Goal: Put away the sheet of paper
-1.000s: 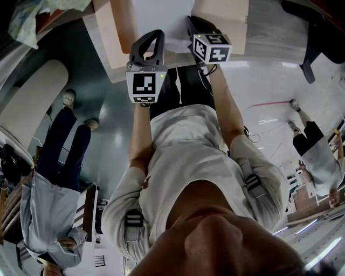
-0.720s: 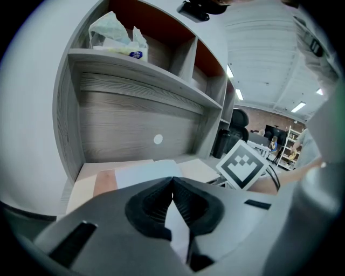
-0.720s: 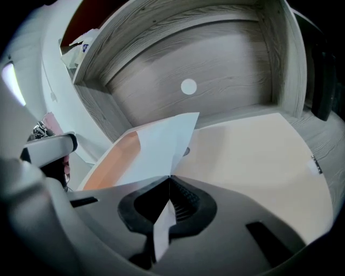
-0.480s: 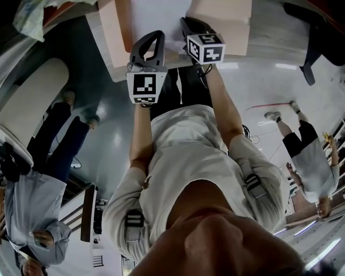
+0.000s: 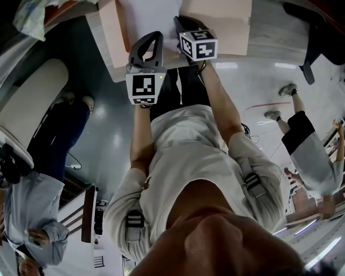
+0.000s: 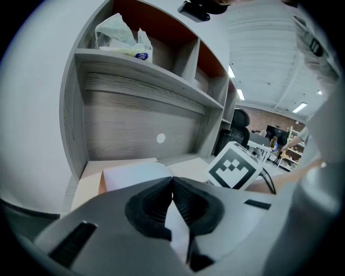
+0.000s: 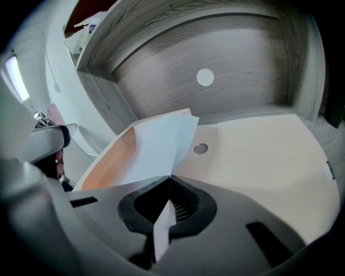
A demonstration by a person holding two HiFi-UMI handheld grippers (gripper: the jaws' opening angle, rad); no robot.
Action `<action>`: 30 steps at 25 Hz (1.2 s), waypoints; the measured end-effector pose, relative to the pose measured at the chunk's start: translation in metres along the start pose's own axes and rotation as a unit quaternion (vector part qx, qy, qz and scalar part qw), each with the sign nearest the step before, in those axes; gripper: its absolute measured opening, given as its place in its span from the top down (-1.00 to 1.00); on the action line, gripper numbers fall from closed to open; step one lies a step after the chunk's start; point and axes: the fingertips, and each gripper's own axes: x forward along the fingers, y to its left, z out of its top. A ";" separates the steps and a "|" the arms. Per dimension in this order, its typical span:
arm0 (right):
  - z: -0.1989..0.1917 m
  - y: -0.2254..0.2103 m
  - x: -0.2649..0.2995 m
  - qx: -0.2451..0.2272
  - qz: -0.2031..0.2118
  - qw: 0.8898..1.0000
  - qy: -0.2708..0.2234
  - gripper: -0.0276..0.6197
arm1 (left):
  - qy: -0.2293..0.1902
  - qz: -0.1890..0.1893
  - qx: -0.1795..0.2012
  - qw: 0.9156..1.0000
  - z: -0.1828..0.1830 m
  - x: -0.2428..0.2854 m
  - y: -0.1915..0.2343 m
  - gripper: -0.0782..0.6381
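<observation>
In the head view the left hand-held gripper [image 5: 155, 35] and the right hand-held gripper [image 5: 181, 22] reach over the near edge of the counter [image 5: 229, 29], with a white sheet of paper [image 5: 152, 15] between them. In the left gripper view the jaws are clenched on the sheet's near edge. In the right gripper view the jaws likewise pinch the paper, which stretches over the counter toward the grey back panel [image 7: 215, 48].

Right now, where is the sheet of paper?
In both gripper views the sheet of paper is pinched in the jaws of the left gripper and right gripper, its far part lying over the open beige folder.
</observation>
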 end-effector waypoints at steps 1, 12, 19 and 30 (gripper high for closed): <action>-0.001 0.000 0.002 0.000 -0.003 1.000 0.002 0.85 | 0.000 0.000 -0.001 1.000 0.000 0.000 0.000 0.72; -0.015 -0.010 0.013 -0.055 -0.043 0.996 0.047 0.84 | 0.002 -0.002 -0.001 1.000 -0.002 0.001 0.001 0.72; -0.011 0.000 0.013 -0.074 -0.026 0.997 0.026 0.56 | 0.000 -0.001 0.001 1.000 -0.002 -0.002 0.001 0.72; 0.004 0.001 -0.015 -0.110 -0.038 0.993 -0.002 0.37 | -0.007 -0.003 0.008 1.000 0.006 -0.008 -0.001 0.72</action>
